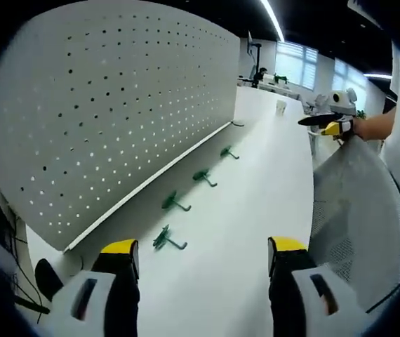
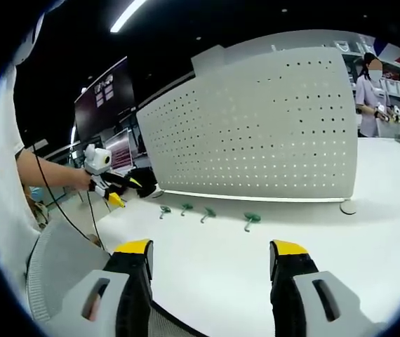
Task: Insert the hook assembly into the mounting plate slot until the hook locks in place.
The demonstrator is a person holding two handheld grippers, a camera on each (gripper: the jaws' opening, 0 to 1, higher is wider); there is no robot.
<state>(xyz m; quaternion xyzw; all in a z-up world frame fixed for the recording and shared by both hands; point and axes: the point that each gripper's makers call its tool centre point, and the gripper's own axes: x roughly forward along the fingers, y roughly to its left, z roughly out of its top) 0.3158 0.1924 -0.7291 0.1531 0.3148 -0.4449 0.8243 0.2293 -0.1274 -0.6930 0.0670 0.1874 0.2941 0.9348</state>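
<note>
A: Where are the hooks?

B: 4 green hooks lie in a row on the white table [image 1: 256, 182], just in front of the foot of the perforated mounting plate [image 1: 116, 105]. In the left gripper view the nearest hook [image 1: 165, 239] sits just beyond the left jaw tip, then the second hook [image 1: 174, 203], the third hook [image 1: 203, 177] and the farthest hook [image 1: 227, 152], all well spaced. None is in the plate.

A: And the plate itself?

B: It stands upright on the table, pale grey, dotted with rows of small holes. In the right gripper view it fills the middle of the scene, with the 4 hooks lined up along its lower edge.

A: The left gripper [image 1: 203, 249]?

B: Its 2 yellow-tipped jaws stand wide apart, nothing between them, held over bare table near the closest hook.

A: The right gripper [image 2: 210, 251]?

B: Also spread wide and empty, hovering over the table well short of the hooks. It shows in the left gripper view too, at the far right, held by a hand [image 1: 368, 126].

A: Anything else?

B: A mesh chair back [image 1: 358, 210] at the right, a dark screen [image 2: 105, 95] beside the plate, and 2 people [image 2: 368, 88] standing far behind.
</note>
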